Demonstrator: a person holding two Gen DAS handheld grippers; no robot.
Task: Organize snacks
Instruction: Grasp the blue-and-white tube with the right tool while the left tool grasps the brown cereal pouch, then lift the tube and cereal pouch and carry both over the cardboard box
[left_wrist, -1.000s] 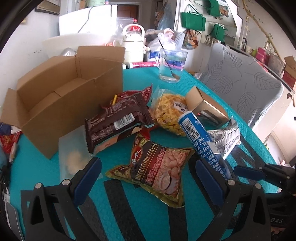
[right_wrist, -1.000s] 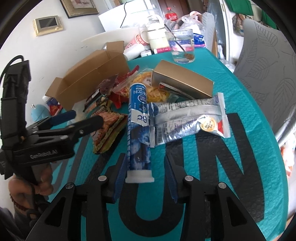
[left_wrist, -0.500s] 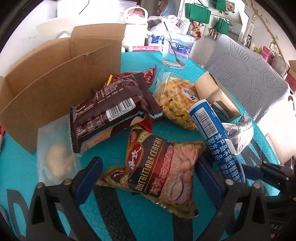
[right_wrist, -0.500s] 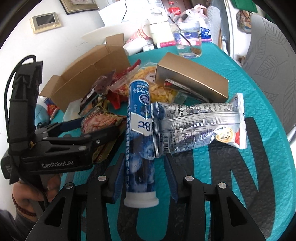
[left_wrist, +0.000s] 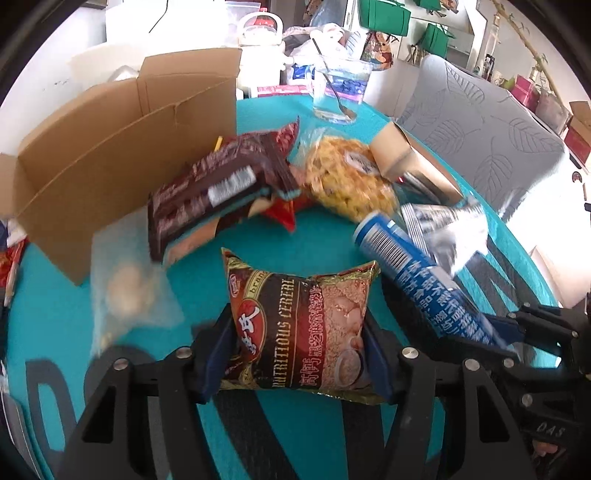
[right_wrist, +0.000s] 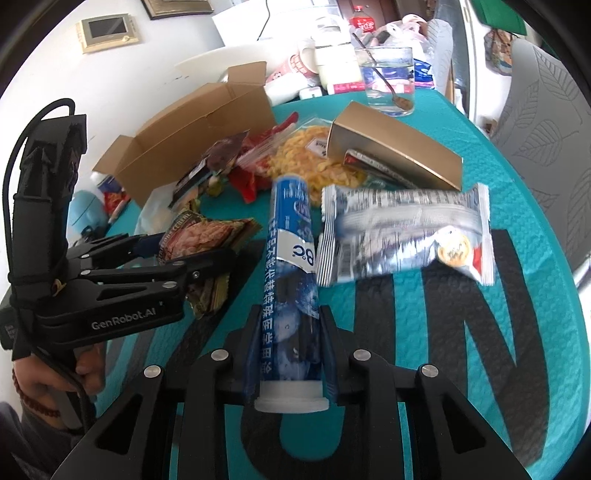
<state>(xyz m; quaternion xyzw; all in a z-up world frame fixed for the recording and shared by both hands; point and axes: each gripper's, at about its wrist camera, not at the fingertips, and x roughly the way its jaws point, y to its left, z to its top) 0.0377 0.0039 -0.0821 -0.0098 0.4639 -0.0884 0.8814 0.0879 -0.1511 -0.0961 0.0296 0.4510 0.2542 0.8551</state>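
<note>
Two grippers worked the snack pile on the teal table. The left gripper had just been closing, and its blue fingers now pressed both sides of the cereal packet, which sat between them at the near edge of the heap. The right gripper had likewise just been closing; its fingers clamped the lower end of the blue tube, white cap toward the camera, the tube angling up and away over the table. Just right of the tube lay a silver wrapped bar, touching it at the left seam. Behind these sat a clear bag of yellow chips, a dark brown packet overlapping a red one, and a gold carton lying on its side. An open cardboard box stood at the far left of the heap, flaps up. A clear pouch lay flat in front of the box. A glass with a spoon stood at the far edge of the table. In the right wrist view, a hand gripped the left tool's handle
</note>
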